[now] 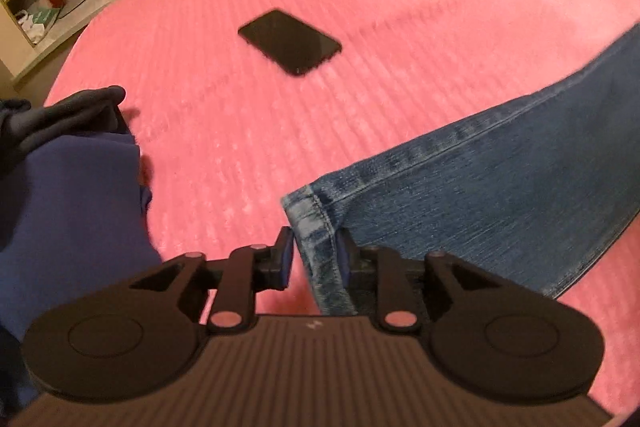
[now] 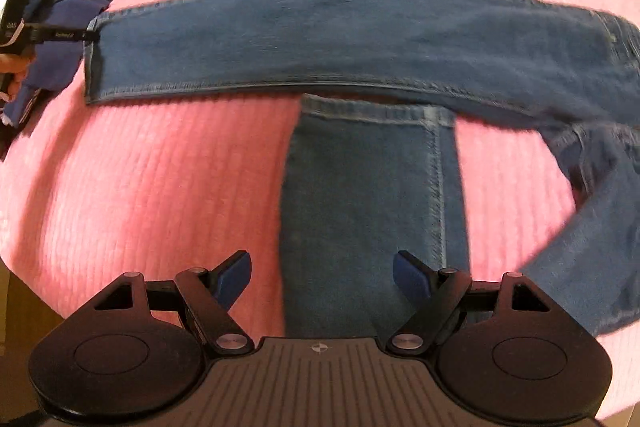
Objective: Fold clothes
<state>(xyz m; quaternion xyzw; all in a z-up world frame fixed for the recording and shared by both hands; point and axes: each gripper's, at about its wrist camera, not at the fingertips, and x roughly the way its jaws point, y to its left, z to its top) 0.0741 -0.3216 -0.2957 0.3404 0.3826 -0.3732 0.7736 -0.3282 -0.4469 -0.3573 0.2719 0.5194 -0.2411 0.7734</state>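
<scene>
Here, the left gripper (image 1: pixel 314 255), low in its frame, has its jaws around the hem of one jeans leg, though whether the pads press the denim cannot be told. The right gripper (image 2: pixel 322 277) hangs with jaws wide apart over the other leg, holding nothing. The jeans (image 2: pixel 340 43) lie spread on a pink blanket (image 2: pixel 160 167), one leg across the frame. A phone (image 1: pixel 289 42) and a blue cloth pile (image 1: pixel 76 195) lie nearby. Folding seems barely begun.
</scene>
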